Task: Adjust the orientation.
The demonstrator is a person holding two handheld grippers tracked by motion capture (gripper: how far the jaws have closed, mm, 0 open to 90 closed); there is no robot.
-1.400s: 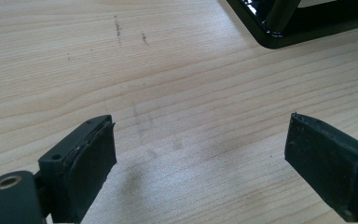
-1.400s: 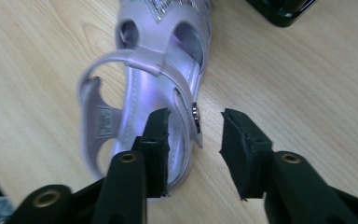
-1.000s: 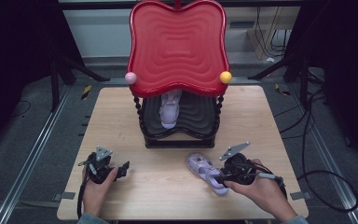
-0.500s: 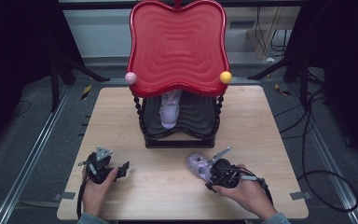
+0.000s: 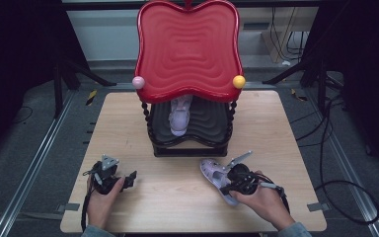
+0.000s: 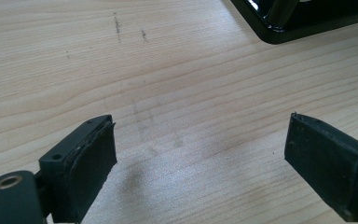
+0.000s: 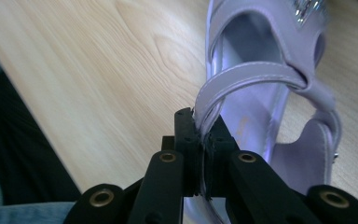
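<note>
On the light wooden table (image 5: 128, 118) the two-tier stand with red wavy top and black lower shelf (image 5: 188, 49) stands at the back middle, one lilac strapped sandal (image 5: 180, 114) on its lower shelf, a second lilac sandal (image 5: 215, 174) lying before it, toward the right.

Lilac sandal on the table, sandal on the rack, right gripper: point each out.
Lilac sandal (image 7: 279, 28): right gripper view, front band.
Rack sandal (image 5: 179, 116): high view, upper.
Right gripper (image 7: 204, 140): right gripper view, between the fingers, shut on the lilac sandal's strap.
</note>
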